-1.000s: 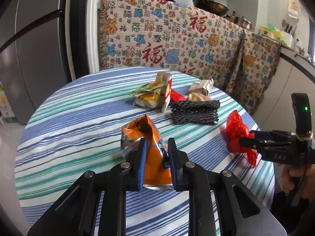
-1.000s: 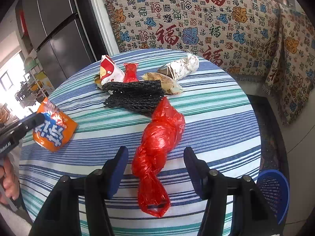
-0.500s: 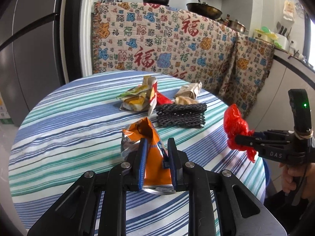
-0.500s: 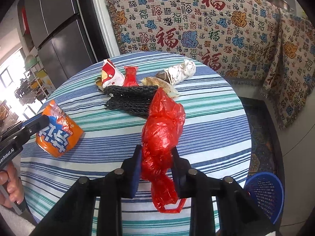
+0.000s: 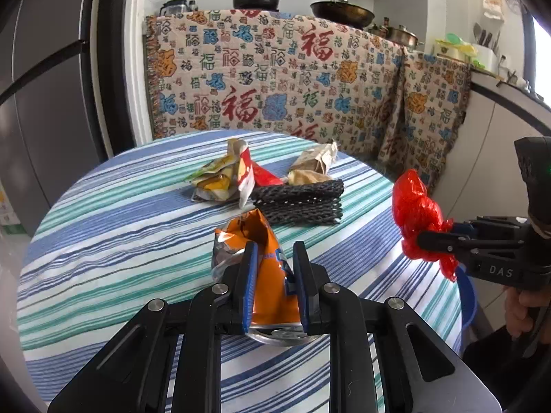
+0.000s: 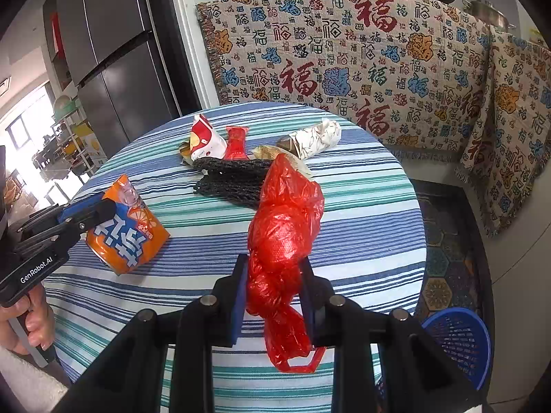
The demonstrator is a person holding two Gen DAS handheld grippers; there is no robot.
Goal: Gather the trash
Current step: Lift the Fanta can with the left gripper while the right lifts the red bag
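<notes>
Right gripper [image 6: 275,292] jaws just closed, now clamped on red plastic bag [image 6: 284,227], lifted off table [image 6: 361,241] near edge; left gripper [image 5: 272,285] clamped on orange snack bag [image 5: 265,268]; both ready for blue basket [image 6: 454,340]

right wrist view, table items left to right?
Crushed orange drink can in the left tool → white-and-red snack wrapper → small red sachet → crumpled red plastic bag in the right tool → rolled white paper wrapper.
</notes>
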